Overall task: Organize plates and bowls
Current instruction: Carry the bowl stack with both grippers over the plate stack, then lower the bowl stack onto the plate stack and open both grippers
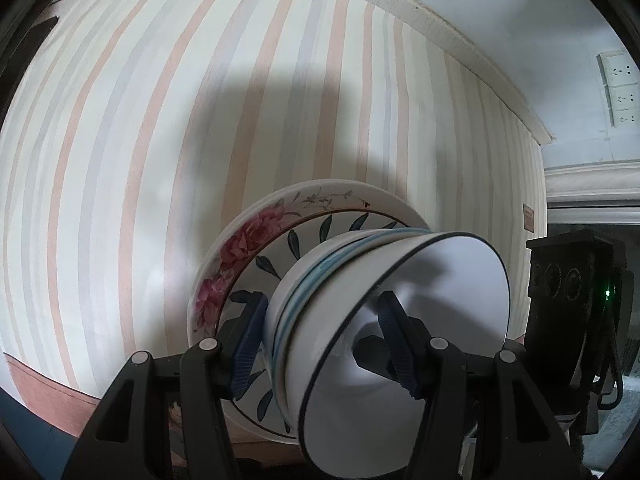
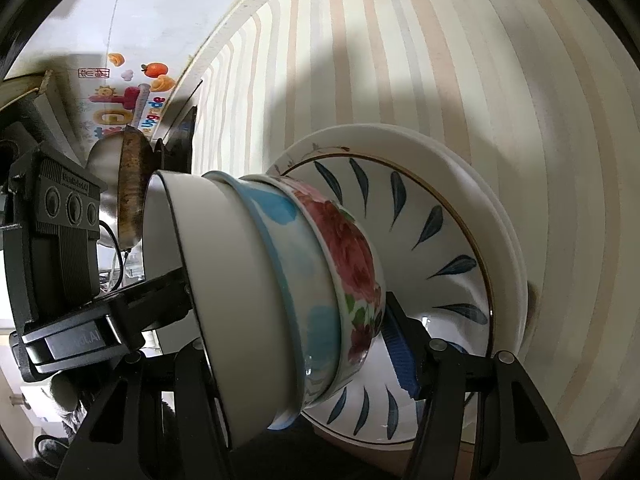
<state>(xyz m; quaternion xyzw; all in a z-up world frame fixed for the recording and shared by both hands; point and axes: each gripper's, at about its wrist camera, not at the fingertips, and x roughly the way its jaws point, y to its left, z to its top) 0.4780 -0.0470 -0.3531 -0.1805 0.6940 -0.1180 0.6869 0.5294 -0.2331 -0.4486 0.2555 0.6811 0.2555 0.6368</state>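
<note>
Three nested bowls lie over a stack of plates on the striped tablecloth: a white bowl with a dark rim (image 1: 448,264) (image 2: 224,260) on top, a blue-patterned bowl (image 2: 288,248) in the middle, and a rose bowl (image 2: 348,248) lowest. Under them are a leaf-pattern plate (image 1: 276,256) (image 2: 440,240) and a rose-rimmed plate (image 1: 236,248). My left gripper (image 1: 322,300) is shut on the bowls' walls, one pad outside and one inside the white bowl. My right gripper (image 2: 288,320) clamps the far side. One of its fingers (image 2: 400,352) rests under the rose bowl; the other is hidden.
The striped tablecloth (image 1: 160,160) runs to a pale table edge (image 1: 460,40) by a wall with sockets (image 1: 618,88). Past the other edge stand a dark pan (image 2: 130,188) and a box printed with fruit (image 2: 120,92). Each gripper's body shows in the other's view.
</note>
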